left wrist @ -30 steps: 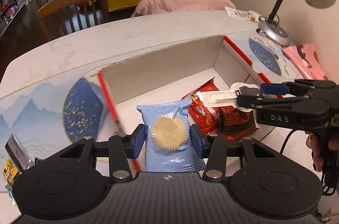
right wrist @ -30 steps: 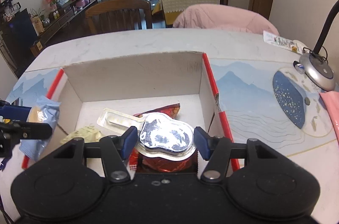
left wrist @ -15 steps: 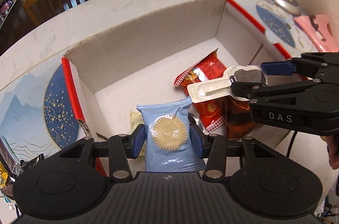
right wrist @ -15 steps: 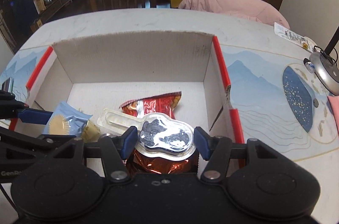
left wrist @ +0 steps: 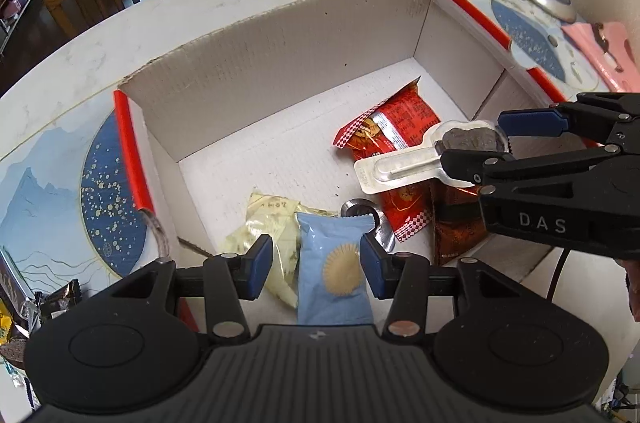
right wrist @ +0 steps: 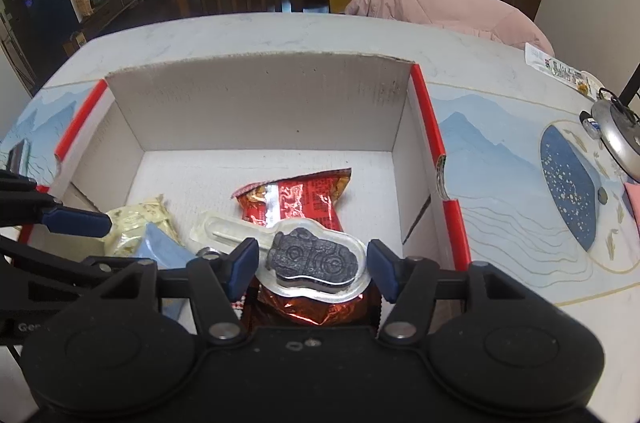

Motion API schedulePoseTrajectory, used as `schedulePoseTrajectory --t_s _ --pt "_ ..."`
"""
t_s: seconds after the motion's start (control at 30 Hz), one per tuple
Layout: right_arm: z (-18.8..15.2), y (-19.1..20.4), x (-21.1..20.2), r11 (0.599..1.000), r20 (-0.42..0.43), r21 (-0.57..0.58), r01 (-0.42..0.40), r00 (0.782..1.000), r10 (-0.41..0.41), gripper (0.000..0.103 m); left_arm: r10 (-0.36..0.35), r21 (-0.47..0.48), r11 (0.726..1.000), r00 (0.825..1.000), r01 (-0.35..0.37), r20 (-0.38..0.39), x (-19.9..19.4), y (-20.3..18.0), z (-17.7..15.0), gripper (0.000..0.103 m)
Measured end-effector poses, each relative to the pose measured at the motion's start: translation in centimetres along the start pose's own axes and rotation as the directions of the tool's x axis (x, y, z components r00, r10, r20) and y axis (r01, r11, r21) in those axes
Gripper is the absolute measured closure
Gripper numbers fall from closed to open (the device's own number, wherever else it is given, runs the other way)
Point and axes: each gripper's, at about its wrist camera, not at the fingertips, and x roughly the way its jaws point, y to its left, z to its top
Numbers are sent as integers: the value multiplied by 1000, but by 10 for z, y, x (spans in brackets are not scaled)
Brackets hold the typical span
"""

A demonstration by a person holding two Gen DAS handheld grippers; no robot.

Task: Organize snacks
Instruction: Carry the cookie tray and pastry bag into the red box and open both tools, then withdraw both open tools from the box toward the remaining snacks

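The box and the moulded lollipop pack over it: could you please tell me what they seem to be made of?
The box looks like corrugated cardboard, matte white inside: its cut top edge is ragged and fluted, with red trim on the side edges. The lollipop pack seems a clear, glossy plastic blister, since the dark sweet shows through and the rim catches light; in the left wrist view its back looks silvery, perhaps foil.

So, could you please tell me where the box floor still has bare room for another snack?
The box floor is bare along the back wall and in the back left corner, behind the yellow packet. A narrower strip runs between the red packet and the right wall. The front is crowded: yellow packet, blue packet, red packet and the blister-packed candy.
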Motion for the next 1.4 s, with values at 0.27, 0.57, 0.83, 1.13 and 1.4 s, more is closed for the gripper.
schedulePoseTrajectory --t_s 0.27,0.57,0.83,1.13,1.4 --pt "-3 3 -26 999 49 15 -37 998 36 41 -62 -73 995 996 67 71 -32 22 -11 52" --pt "-5 29 -69 996 138 0 -90 986 90 34 -75 -145 984 983 100 166 -76 51 -29 52" --pt "-5 69 -95 990 199 -40 -135 970 141 27 -60 -194 975 972 105 228 -106 86 -55 52" --pt "-7 125 -98 976 213 -110 -188 955 208 20 3 -277 958 965 72 263 -129 144 -97 38" --pt "-9 174 -91 958 202 -149 -247 940 274 12 46 -354 934 965 51 259 -138 198 -135 31"
